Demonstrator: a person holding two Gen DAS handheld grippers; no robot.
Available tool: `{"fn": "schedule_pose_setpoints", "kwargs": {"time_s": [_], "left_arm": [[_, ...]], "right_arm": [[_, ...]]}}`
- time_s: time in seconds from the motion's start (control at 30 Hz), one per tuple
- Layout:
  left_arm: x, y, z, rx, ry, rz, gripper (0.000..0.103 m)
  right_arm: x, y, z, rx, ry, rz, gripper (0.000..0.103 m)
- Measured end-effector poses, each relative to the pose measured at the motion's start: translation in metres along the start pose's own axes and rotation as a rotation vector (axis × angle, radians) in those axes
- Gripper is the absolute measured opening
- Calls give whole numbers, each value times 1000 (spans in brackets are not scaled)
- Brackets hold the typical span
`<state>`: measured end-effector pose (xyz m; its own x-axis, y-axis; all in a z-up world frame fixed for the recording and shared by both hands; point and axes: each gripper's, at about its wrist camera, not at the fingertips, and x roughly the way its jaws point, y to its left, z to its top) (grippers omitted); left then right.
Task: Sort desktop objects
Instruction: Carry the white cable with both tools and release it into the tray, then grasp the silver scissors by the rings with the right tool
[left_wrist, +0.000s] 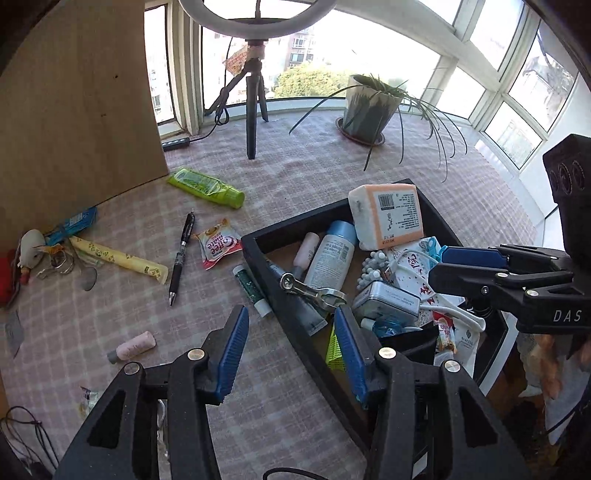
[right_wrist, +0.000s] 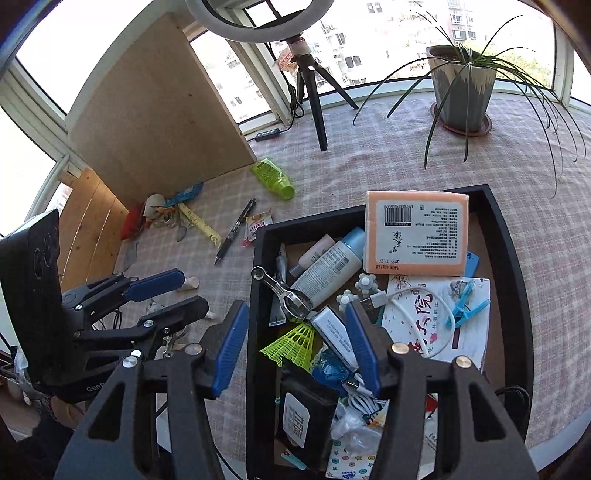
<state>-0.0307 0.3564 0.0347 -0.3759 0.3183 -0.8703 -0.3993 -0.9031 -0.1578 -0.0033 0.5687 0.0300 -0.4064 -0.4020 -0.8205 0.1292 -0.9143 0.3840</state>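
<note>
A black tray (left_wrist: 258, 236) (right_wrist: 255, 258) holds several items: an orange tissue pack (left_wrist: 388, 214) (right_wrist: 417, 236), a white bottle (left_wrist: 330, 258) (right_wrist: 332, 269), a metal clipper (left_wrist: 314, 290) (right_wrist: 284, 291) and a yellow-green shuttlecock (right_wrist: 295, 341). On the checked cloth to its left lie a black pen (left_wrist: 183, 254) (right_wrist: 236, 230), a coffee sachet (left_wrist: 218, 243), a green tube (left_wrist: 207, 186) and a pink bottle (left_wrist: 131, 347). My left gripper (left_wrist: 291, 350) (right_wrist: 166, 291) is open above the tray's left rim, holding nothing. My right gripper (right_wrist: 295, 347) (left_wrist: 469, 266) hangs open over the tray, also holding nothing.
A ring-light tripod (left_wrist: 253, 110) and a potted plant (left_wrist: 369, 107) stand at the back by the windows. A wooden board (left_wrist: 74, 110) leans at the left, with a yellow stick pack (left_wrist: 118, 258) and small clutter at its foot. A dark green tube (left_wrist: 253, 288) lies against the tray.
</note>
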Motion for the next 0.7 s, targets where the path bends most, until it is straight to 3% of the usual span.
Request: {"fn": "schedule_pose_setpoints", "kwargs": {"time_s": [0.23, 0.37, 0.53, 0.7], "left_arm": [[-14, 92, -45, -201, 24, 102, 46], [-15, 134, -79, -318, 62, 121, 46], [-6, 157, -116, -397, 102, 122, 46], [6, 156, -137, -384, 139, 100, 46]], "right_arm": [[30, 50, -9, -86, 65, 75, 55], [55, 81, -18, -152, 117, 113, 57], [92, 112, -34, -179, 203, 165, 57], [128, 131, -46, -126, 274, 213, 57]]}}
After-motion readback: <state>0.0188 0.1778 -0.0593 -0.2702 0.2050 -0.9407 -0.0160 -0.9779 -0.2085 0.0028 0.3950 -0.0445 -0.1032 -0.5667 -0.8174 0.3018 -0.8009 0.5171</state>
